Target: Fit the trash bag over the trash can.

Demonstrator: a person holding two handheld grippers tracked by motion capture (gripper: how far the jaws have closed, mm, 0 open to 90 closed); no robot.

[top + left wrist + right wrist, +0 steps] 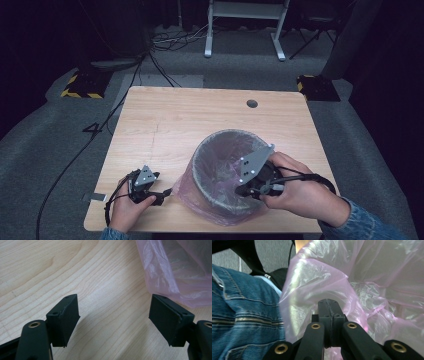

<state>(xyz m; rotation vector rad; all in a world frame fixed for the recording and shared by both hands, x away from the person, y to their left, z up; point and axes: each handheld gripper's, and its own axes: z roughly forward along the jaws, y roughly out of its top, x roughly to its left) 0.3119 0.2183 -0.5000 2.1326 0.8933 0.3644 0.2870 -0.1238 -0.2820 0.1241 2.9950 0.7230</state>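
Pink film from the bin liner (322,282) is pinched between the closed jaws of your right gripper (329,305), which you hold at the near rim of the grey bin (202,170). In the high view your right gripper (248,188) sits over the bin's near right edge, its grey plate tilted above the opening. The bin stands upright on the wooden table (165,115), toward the near right part of the top, with the bin liner (186,185) folded over its rim and hanging down the outside.

Your left gripper (161,196) rests low at the table's near left, just beside the liner's lower edge. Its jaws stand wide apart with bare wood between them and grip nothing; the bin liner (172,277) lies ahead near the far jaw.
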